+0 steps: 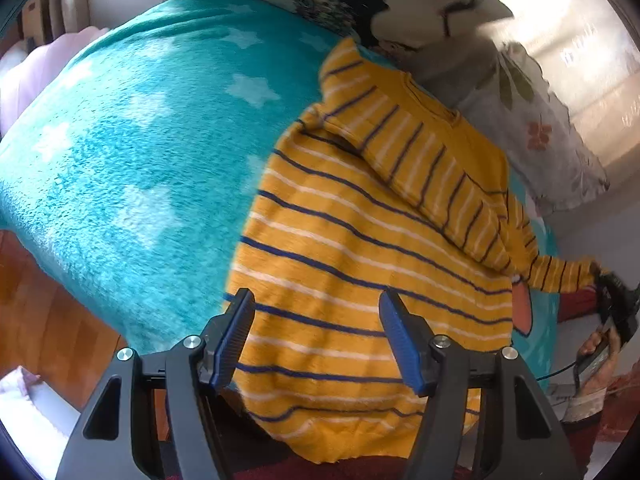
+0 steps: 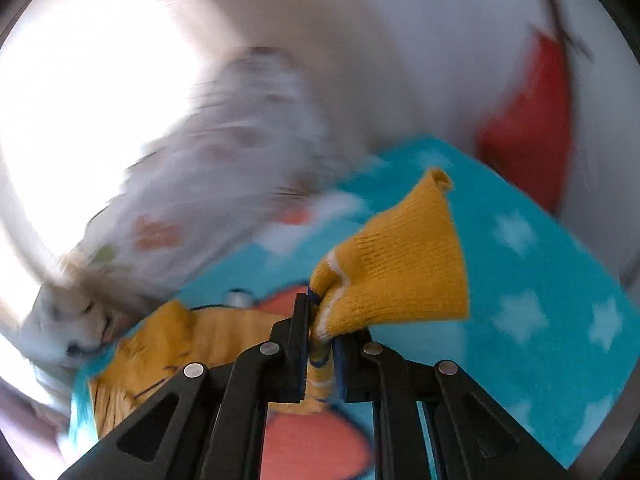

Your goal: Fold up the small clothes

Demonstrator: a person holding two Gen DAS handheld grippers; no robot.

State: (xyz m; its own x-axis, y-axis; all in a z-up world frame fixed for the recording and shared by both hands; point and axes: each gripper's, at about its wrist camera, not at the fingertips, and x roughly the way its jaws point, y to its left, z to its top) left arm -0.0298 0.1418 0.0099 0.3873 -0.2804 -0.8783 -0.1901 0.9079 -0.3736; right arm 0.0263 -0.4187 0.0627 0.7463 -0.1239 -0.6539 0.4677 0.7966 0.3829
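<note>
A small yellow sweater [image 1: 352, 248] with navy and white stripes lies on a teal star blanket [image 1: 140, 140]. One sleeve [image 1: 404, 136] is folded diagonally across its chest. My left gripper [image 1: 316, 312] is open and empty, hovering over the sweater's lower hem. My right gripper [image 2: 320, 320] is shut on the cuff [image 2: 396, 272] of the other sleeve and holds it above the blanket [image 2: 540, 280]. That gripper also shows in the left wrist view [image 1: 612, 300] at the far right, with the sleeve [image 1: 560, 272] stretched out to it.
A floral pillow [image 1: 520, 92] lies behind the sweater, blurred in the right wrist view [image 2: 224, 160]. A red cloth [image 2: 532, 132] sits at the back right. Wooden floor [image 1: 48, 320] shows past the blanket's left edge. A pink cloth [image 1: 36, 68] lies far left.
</note>
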